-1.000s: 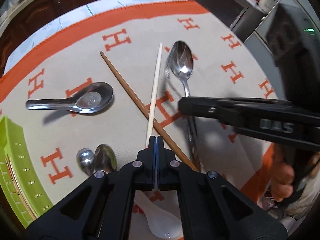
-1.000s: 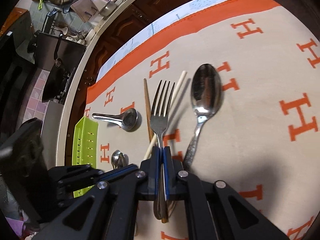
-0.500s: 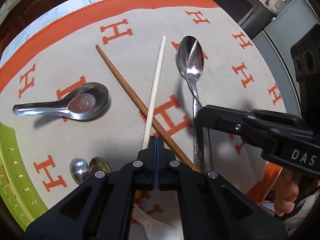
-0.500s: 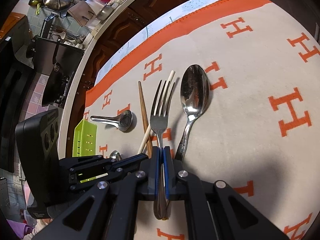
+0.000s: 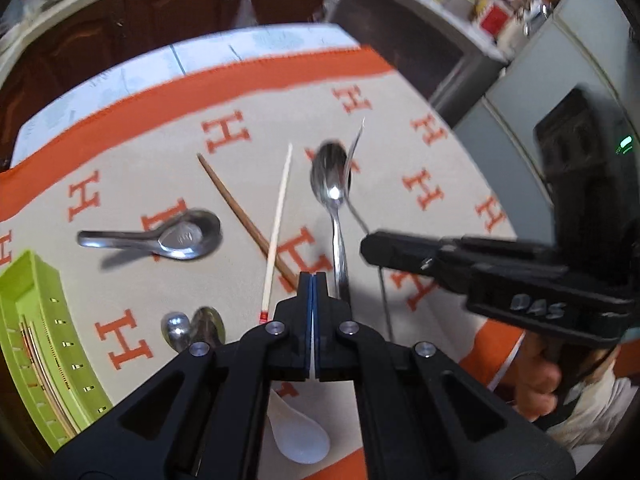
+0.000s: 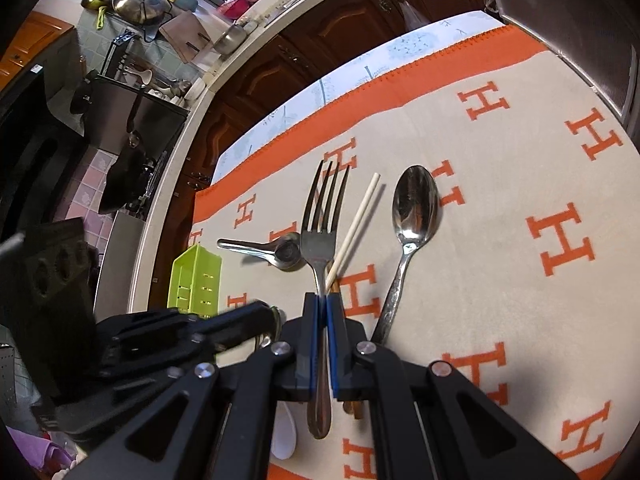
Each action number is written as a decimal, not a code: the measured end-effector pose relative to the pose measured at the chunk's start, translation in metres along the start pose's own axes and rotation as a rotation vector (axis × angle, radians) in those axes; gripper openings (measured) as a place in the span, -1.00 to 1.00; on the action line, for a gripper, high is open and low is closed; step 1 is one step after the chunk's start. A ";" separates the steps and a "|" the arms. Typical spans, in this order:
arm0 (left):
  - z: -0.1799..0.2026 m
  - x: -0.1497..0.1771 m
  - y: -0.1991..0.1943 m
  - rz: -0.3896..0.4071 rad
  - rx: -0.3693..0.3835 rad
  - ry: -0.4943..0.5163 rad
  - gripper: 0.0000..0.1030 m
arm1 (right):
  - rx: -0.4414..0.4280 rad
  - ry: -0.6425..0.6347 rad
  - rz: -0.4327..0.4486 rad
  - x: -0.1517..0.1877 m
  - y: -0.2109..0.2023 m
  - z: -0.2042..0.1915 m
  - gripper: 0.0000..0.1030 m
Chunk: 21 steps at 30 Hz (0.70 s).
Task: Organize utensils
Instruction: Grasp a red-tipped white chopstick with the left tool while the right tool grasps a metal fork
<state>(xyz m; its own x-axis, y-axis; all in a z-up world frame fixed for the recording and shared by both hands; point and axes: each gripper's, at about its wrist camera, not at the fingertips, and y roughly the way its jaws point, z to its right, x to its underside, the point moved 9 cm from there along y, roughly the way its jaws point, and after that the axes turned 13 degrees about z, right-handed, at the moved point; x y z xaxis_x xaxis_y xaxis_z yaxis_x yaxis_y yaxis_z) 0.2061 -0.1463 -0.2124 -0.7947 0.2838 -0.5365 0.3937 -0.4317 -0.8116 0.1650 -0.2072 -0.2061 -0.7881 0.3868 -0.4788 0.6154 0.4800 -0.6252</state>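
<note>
Above the cloth (image 6: 500, 208), right gripper (image 6: 323, 312) clamps the fork (image 6: 320, 236) by its handle, tines forward, lifted clear, likely for the green tray (image 6: 196, 276) at the left edge. Left gripper (image 5: 312, 288) is pressed closed, empty, above the white chopstick (image 5: 278, 220).

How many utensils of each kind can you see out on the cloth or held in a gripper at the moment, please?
Metal spoons: 3 (long-handled spoon, soup spoon, small spoon)
White plastic spoon: 1
Fork, held in the right gripper: 1
Chopsticks: 2 (white, brown)
Total: 7
</note>
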 end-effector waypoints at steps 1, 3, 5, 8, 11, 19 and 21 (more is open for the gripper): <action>-0.001 0.003 0.005 -0.023 0.007 0.004 -1.00 | 0.000 0.002 0.001 0.001 -0.002 0.000 -0.93; -0.008 0.009 0.017 -0.066 -0.015 -0.003 -0.84 | 0.001 0.006 0.000 0.003 -0.003 0.001 -0.93; -0.014 0.012 0.026 -0.078 -0.044 0.008 -0.57 | 0.002 0.007 0.001 0.004 -0.004 0.002 -0.93; -0.019 0.018 0.035 -0.103 -0.026 0.027 -0.29 | 0.004 0.012 0.003 0.003 -0.007 0.006 -0.93; -0.022 0.022 0.044 -0.109 -0.053 0.079 -0.29 | 0.009 0.023 0.005 0.002 -0.008 0.012 -0.93; -0.025 0.033 0.063 -0.162 -0.032 0.120 -0.54 | 0.017 0.044 0.004 0.000 -0.004 0.024 -0.93; -0.023 0.033 0.064 -0.160 -0.028 0.135 -0.54 | 0.019 0.045 0.004 0.000 -0.003 0.026 -0.93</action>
<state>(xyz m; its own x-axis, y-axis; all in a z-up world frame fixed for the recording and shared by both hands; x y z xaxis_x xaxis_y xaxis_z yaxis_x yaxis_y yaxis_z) 0.2159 -0.1453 -0.2873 -0.7796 0.4599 -0.4252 0.2821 -0.3484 -0.8939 0.1627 -0.2288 -0.2199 -0.7841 0.4238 -0.4534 0.6179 0.4637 -0.6350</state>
